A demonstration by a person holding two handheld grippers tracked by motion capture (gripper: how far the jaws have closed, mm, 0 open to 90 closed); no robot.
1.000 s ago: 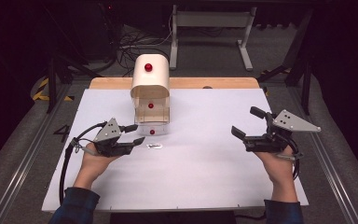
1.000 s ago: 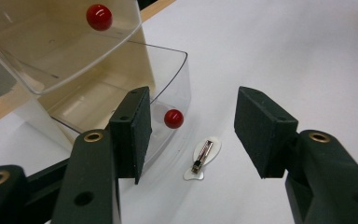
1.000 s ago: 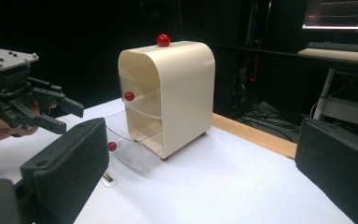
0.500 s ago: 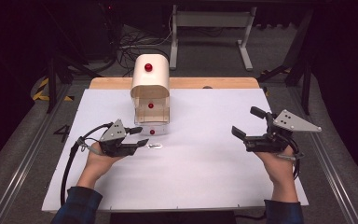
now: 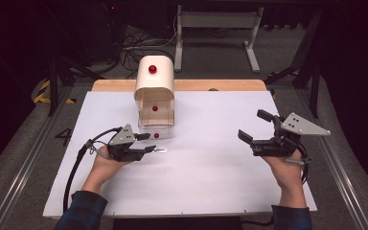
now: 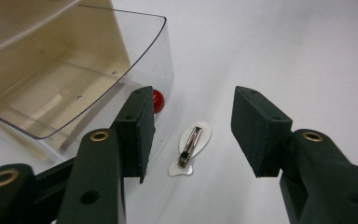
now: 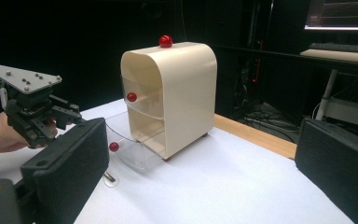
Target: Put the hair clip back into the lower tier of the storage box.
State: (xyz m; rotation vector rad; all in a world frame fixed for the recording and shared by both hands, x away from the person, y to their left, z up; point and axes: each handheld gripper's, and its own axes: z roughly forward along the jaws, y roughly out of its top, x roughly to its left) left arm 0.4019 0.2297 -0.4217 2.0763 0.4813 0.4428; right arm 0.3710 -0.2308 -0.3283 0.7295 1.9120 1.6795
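One hair clip (image 6: 189, 148) lies flat on the white sheet (image 5: 211, 172), just before the open clear drawer (image 6: 79, 79) of a cream cabinet (image 5: 155, 91). The left gripper (image 6: 191, 135) straddles the clip, its jaws narrowing without touching it. Three red knobs (image 5: 152, 69). The right gripper (image 5: 251, 129) is spread and empty, far right of the cabinet.

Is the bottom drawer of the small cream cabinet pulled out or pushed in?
Pulled out. The clear bottom drawer sticks out of the cream cabinet, its red knob ahead of the front; the drawer above sits in.
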